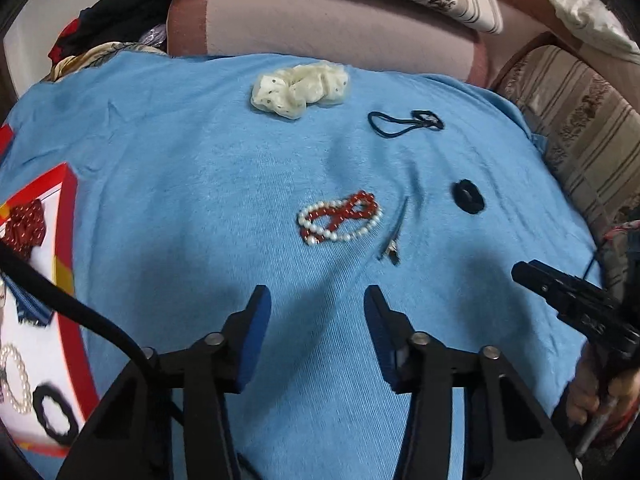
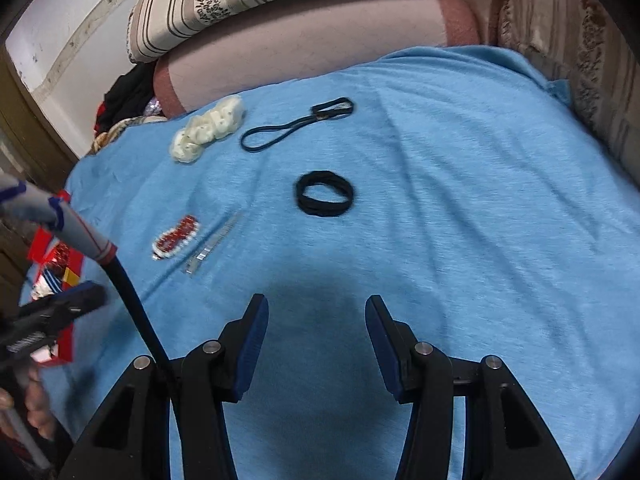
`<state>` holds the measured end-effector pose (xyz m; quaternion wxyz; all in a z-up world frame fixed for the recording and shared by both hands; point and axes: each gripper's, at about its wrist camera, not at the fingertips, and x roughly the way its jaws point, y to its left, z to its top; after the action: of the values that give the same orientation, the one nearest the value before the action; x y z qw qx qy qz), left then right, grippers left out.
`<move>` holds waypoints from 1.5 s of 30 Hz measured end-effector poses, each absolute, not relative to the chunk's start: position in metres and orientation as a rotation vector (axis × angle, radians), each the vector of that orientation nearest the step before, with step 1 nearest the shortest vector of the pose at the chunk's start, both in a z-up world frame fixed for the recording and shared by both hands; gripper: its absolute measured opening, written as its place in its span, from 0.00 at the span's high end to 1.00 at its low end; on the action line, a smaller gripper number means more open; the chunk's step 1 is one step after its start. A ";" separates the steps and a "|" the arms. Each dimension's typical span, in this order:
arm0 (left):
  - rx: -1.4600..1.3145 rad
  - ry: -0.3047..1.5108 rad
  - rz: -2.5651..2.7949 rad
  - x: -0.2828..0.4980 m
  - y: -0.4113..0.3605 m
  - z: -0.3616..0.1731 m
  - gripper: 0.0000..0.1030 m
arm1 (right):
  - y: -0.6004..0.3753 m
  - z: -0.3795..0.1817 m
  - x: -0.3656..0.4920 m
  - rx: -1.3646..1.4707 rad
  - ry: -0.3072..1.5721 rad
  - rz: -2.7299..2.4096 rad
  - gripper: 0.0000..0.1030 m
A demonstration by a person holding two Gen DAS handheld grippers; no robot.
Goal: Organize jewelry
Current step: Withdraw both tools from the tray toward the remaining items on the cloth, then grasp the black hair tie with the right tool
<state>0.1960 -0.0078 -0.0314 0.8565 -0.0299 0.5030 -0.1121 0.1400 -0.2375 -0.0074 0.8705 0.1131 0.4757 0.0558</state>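
- Two grippers, my left gripper and my right gripper, hovered over the blue cloth, each with fingers spread and nothing between them.
- Bead bracelet, red and white, lay at 12 o'clock of my left fingers; a thin metal hair clip lay just beside it at 3 o'clock.
- Black hair tie lay at 12 o'clock of my right fingers, a thin black elastic and cream scrunchie beyond.
- Red-rimmed box, at 9 o'clock in the left view, held a pearl bracelet and a black band.
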 end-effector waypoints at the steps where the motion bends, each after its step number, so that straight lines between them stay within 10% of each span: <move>1: -0.085 1.068 -0.237 0.201 -0.005 -0.035 0.58 | -0.230 -0.007 0.145 0.237 0.993 0.137 0.47; 12: -0.268 1.098 -0.231 0.235 0.032 -0.042 0.60 | -0.143 -0.031 0.201 0.141 1.039 0.227 0.48; 16: -0.323 1.114 -0.279 0.251 0.028 -0.045 0.60 | -0.147 -0.042 0.201 0.125 1.082 0.216 0.99; 24: -0.373 1.221 -0.359 0.285 0.003 -0.072 0.60 | -0.193 -0.034 0.171 0.144 1.063 0.146 0.99; 27: -0.379 1.227 -0.348 0.288 0.003 -0.070 0.95 | -0.205 -0.034 0.165 0.179 1.069 0.147 0.99; 45: -0.380 0.948 -0.393 0.204 0.072 0.057 0.95 | -0.184 -0.024 0.164 0.235 1.025 0.217 0.95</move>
<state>0.2044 0.0717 0.0565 0.8541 -0.1808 0.4505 -0.1868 0.1635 -0.1837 -0.0239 0.8594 0.1118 0.4881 0.1032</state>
